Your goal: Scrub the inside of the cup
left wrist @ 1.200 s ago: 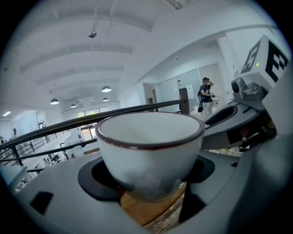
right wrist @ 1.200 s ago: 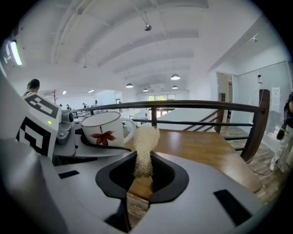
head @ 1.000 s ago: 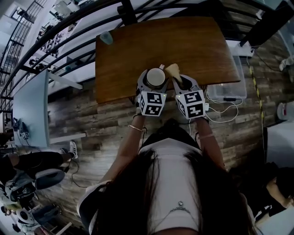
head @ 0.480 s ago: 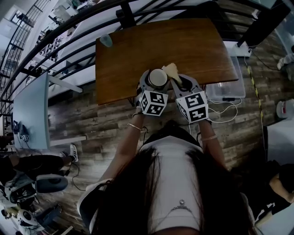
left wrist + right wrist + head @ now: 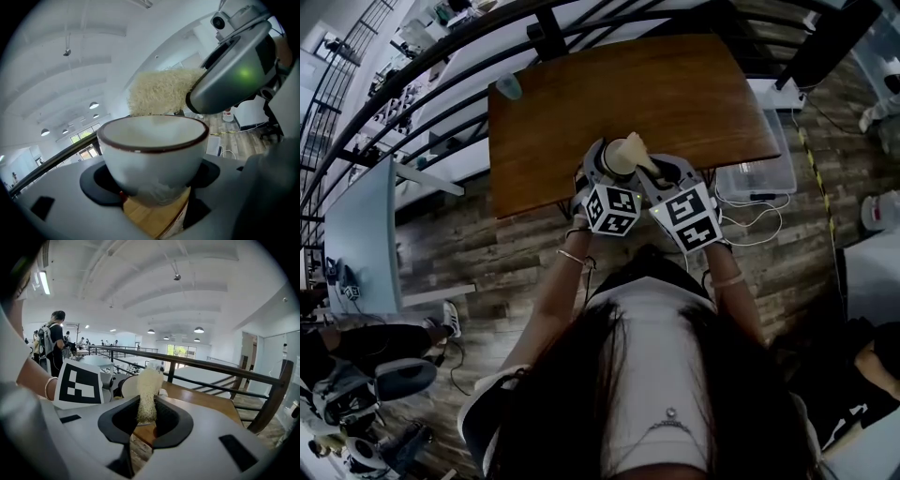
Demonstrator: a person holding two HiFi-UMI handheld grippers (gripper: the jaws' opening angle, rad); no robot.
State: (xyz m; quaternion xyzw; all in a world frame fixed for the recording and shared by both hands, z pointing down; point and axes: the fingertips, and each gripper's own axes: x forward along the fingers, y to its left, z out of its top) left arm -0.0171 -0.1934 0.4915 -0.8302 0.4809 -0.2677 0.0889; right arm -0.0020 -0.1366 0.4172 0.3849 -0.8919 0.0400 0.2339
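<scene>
Scrubber (image 5: 631,147) is shifting: a second ago beside the cup (image 5: 152,154), now riding over its far rim, not inside. Likely a scrub stroke is coming next. Left gripper (image 5: 150,180) is clamping the cup, jaws spread wide, above the table's (image 5: 675,84) near edge. Right gripper (image 5: 146,416) is pinching the scrubber. Cup mouth is facing up, axis roughly upright.

Person wore a white short-sleeved top (image 5: 656,347). Long dark hair (image 5: 572,384) fell over it. There was a thin bracelet (image 5: 574,260) on the left wrist and a thin band (image 5: 724,278) on the right.

Left gripper (image 5: 616,159) and right gripper (image 5: 657,169) had smooth grey shells and black-lined fingers (image 5: 171,420). The left cube (image 5: 612,210) and right cube (image 5: 689,216) were white with black square markers. A green light (image 5: 243,73) glowed on the right shell.
</scene>
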